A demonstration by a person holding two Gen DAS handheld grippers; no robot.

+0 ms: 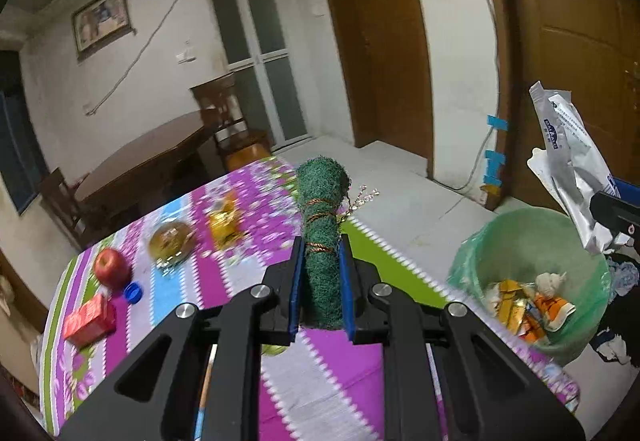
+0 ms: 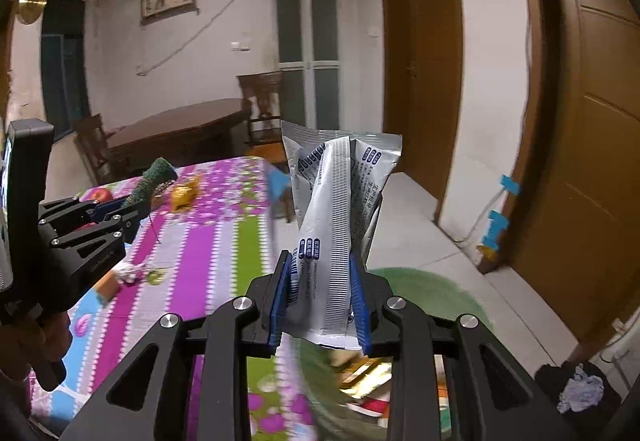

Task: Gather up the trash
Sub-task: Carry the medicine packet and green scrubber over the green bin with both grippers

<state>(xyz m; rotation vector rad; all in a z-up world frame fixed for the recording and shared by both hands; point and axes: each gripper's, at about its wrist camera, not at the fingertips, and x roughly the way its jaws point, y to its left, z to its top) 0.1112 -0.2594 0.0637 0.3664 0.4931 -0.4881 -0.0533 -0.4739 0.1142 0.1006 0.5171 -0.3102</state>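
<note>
The left gripper (image 1: 322,281) squeezes a fuzzy green roll tied with thin copper wire (image 1: 322,209), and the roll sticks up and out over the table with the pink, purple and green striped flower cloth (image 1: 224,305). The right gripper (image 2: 320,301) pinches a crumpled silver and white plastic wrapper with blue print (image 2: 334,209) above the round green trash bin with a thin green bag inside (image 1: 520,241). Orange and gold wrappers (image 1: 524,311) lie in the bin. On the cloth sit a red apple (image 1: 111,265), a small blue bottle cap (image 1: 133,291) and a red box (image 1: 89,320).
</note>
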